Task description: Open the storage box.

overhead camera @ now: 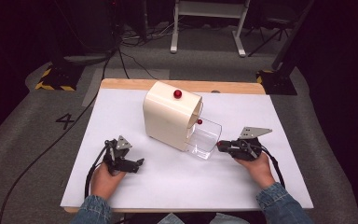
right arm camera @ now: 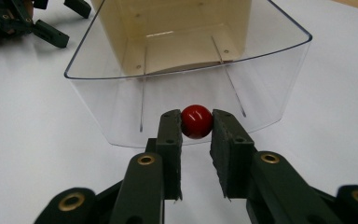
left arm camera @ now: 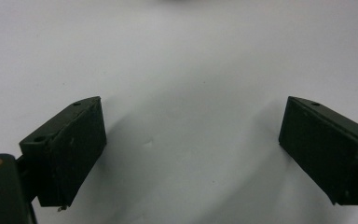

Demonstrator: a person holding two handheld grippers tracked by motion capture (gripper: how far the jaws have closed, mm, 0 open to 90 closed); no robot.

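One clear drawer (right arm camera: 186,88), long axis toward the right tongs (right arm camera: 196,122), open top up.

blue denim sleeves (overhead camera: 92,208); each black hand-held gripper (overhead camera: 140,163) bears brass rivets, a grey plate and a black cable

A gripper (right arm camera: 196,128) is clamping a red knob on the front of a clear drawer.

The two black jaws are rising from the bottom of the frame and pressing on either side of the glossy red knob (right arm camera: 196,121), which is sitting against the curved front wall of the clear plastic drawer (right arm camera: 121,112). The drawer is standing pulled out from a cream-coloured box (right arm camera: 172,28) behind it, and its transparent walls are showing the box's lower front edge through them. Everything is resting on a white bench (right arm camera: 37,140). At the upper left corner, the other gripper (right arm camera: 51,25) is lying near the bench surface, its jaws standing apart, well away from the drawer.
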